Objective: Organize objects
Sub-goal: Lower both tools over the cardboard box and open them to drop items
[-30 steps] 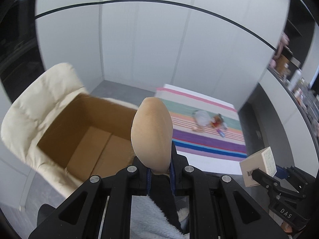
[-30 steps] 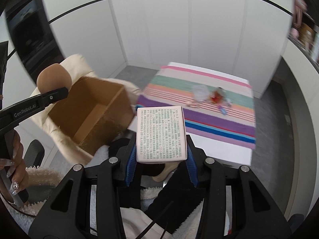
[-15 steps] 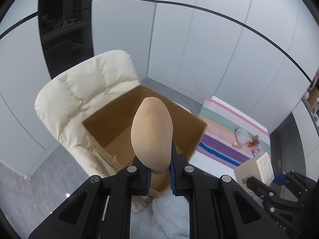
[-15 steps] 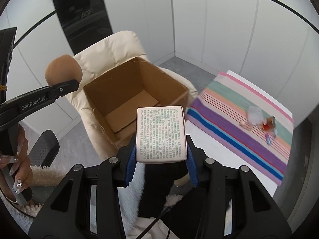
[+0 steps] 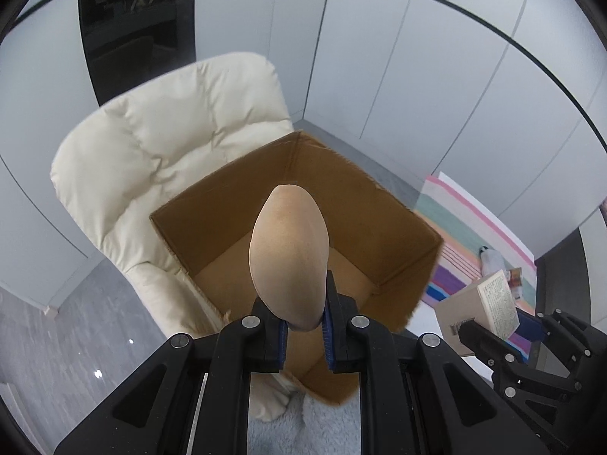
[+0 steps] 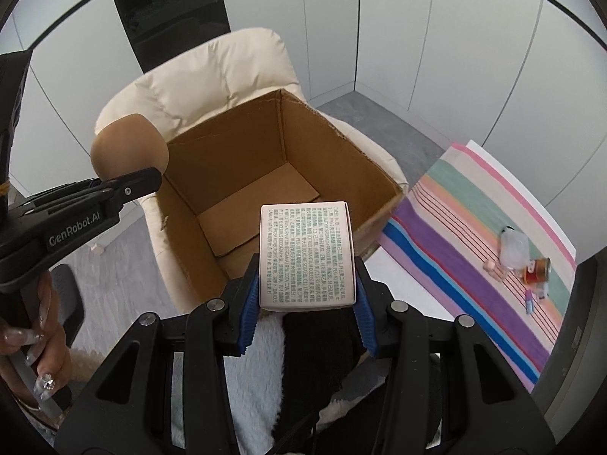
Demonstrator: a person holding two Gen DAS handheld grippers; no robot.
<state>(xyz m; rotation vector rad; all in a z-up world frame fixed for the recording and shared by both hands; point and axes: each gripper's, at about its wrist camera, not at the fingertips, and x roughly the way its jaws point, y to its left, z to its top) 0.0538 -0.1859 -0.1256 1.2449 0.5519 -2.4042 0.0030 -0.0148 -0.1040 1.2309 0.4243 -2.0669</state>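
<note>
Gripping one tan sponge (image 5: pixel 289 254), left claw (image 5: pixel 302 326); right claw (image 6: pixel 306 295) clamps one printed carton (image 6: pixel 306 258).

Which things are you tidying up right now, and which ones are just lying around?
Tidying now:
- tan sponge in the left gripper
- small printed box in the right gripper
- cardboard box

Lying around:
- cream chair
- striped cloth
- little can
</note>
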